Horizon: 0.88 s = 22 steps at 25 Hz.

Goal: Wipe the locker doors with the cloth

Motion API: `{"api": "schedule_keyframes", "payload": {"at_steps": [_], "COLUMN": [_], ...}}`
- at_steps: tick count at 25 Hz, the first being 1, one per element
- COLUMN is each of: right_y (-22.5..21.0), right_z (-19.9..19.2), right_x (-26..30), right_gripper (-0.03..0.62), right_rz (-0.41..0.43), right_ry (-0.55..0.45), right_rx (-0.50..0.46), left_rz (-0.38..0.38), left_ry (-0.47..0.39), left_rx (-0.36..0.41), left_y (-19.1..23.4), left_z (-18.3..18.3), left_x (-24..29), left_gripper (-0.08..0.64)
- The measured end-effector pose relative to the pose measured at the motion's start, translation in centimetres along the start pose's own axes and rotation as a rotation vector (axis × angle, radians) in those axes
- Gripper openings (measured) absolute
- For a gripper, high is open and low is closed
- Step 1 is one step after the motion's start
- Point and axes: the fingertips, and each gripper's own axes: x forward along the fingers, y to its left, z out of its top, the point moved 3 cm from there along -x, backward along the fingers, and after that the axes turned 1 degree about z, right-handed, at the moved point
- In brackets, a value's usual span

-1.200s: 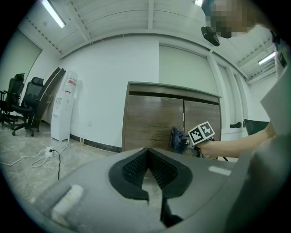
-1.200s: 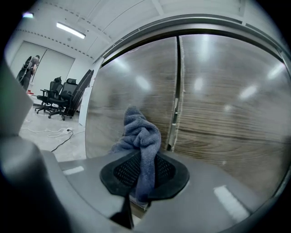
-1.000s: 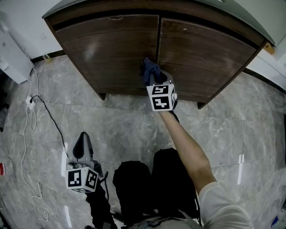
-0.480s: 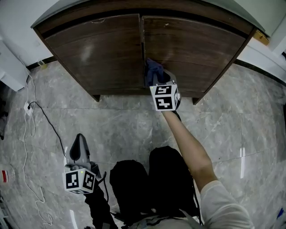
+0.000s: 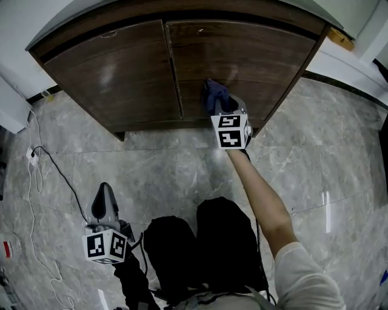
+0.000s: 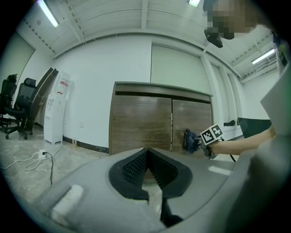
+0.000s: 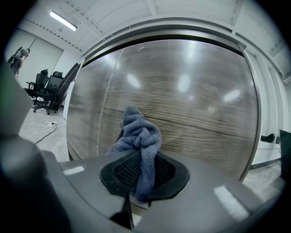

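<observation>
We face the locker [image 5: 182, 15], and both its dark wooden doors are closed. The left door [image 5: 115, 79] and the right door [image 5: 260, 54] look alike, with no streak or damp patch, so we cannot tell how much has been wiped. We judge the wiping to be under way, with the upper right door and the whole left door possibly yet to do. Our left gripper [image 5: 104, 197] hangs low over the floor, well apart from the locker, its jaws clenched on nothing. Our right gripper [image 7: 142, 170] is clamped on the cloth [image 5: 215, 95]. The bunched cloth looks to be against the lower right door, near the seam.
</observation>
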Motion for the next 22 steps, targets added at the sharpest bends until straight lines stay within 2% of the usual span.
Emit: {"api": "schedule_keyframes", "payload": {"at_steps": [22], "right_y": [-14.6], "right_z": [-4.4], "right_x": [-4.6], "right_gripper": [0.044], "right_rz": [-0.185], "right_ry": [0.043], "right_rx": [-0.001], "left_rz": [-0.046], "left_ry": [0.012], "left_rx": [0.038], "left_y": [-3.6], "left_z": [-0.4], "left_x": [1.1], "left_gripper": [-0.002]}}
